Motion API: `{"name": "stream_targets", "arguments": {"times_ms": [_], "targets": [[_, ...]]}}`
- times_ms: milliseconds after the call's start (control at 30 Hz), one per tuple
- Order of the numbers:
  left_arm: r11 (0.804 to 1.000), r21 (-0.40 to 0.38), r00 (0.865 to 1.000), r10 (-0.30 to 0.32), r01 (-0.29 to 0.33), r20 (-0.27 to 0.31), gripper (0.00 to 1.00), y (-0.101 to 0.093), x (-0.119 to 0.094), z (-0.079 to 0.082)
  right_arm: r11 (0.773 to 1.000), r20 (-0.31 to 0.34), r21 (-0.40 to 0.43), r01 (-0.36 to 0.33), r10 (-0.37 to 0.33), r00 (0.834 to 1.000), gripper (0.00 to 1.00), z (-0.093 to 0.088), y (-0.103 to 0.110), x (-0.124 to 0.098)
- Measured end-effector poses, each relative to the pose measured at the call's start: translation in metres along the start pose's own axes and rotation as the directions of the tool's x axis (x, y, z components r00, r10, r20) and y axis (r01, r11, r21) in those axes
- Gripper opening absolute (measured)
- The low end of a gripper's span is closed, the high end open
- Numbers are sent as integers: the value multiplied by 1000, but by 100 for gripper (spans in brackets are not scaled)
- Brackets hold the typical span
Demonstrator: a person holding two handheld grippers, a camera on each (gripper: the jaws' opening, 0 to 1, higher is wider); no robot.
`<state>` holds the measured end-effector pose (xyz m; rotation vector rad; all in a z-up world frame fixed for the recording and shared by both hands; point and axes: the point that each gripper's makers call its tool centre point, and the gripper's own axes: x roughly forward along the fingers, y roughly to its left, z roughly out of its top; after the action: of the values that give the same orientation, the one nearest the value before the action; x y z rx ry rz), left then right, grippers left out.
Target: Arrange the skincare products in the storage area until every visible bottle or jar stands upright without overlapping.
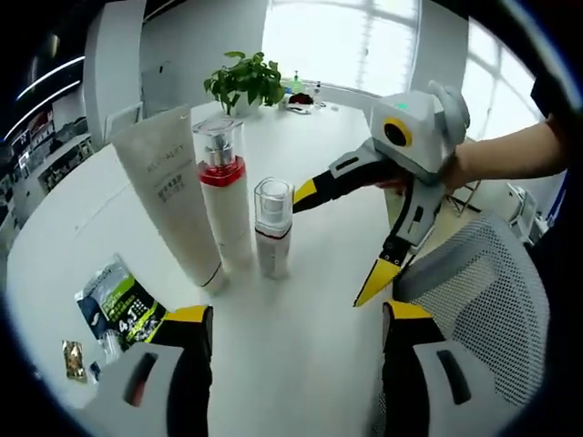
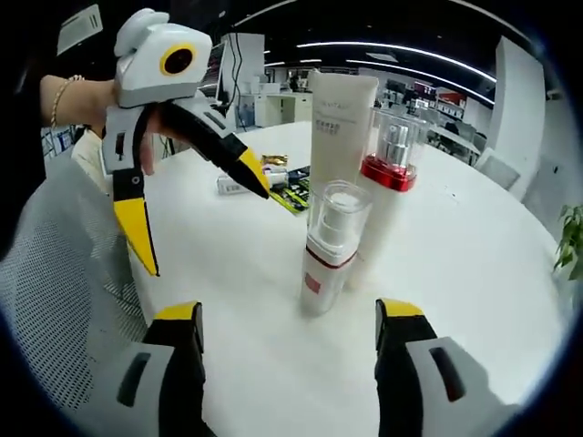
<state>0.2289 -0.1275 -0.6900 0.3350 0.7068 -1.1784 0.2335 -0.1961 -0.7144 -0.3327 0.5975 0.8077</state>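
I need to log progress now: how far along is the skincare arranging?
Nearly done, it seems. The tube, tall pump bottle and short pump bottle all stand upright on the white table, close together. Both the left gripper and right gripper are open, holding nothing. Left: perhaps checking spacing; sachets lie flat nearby.

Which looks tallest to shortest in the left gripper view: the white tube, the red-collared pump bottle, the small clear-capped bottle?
1. White tube, tallest.
2. Red-collared pump bottle, slightly shorter.
3. Small clear-capped bottle, clearly shortest.
All three stand upright, close together on the white table, so nearness to the camera hardly affects the order.
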Motion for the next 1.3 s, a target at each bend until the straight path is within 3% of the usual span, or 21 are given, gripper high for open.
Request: {"name": "stream_targets", "arguments": {"times_ms": [500,900,1300], "targets": [[986,-119,993,117,-114,20,90,1,-48,-35,996,22,79,42,-44,999,99,12,23,-18],[957,-219,979,201,-191,26,99,-3,-88,-72,995,14,91,30,-31,999,100,21,46,-23],[922,-297,962,272,-250,35,99,-6,-126,-101,996,28,84,36,-38,999,99,32,62,-29]]}}
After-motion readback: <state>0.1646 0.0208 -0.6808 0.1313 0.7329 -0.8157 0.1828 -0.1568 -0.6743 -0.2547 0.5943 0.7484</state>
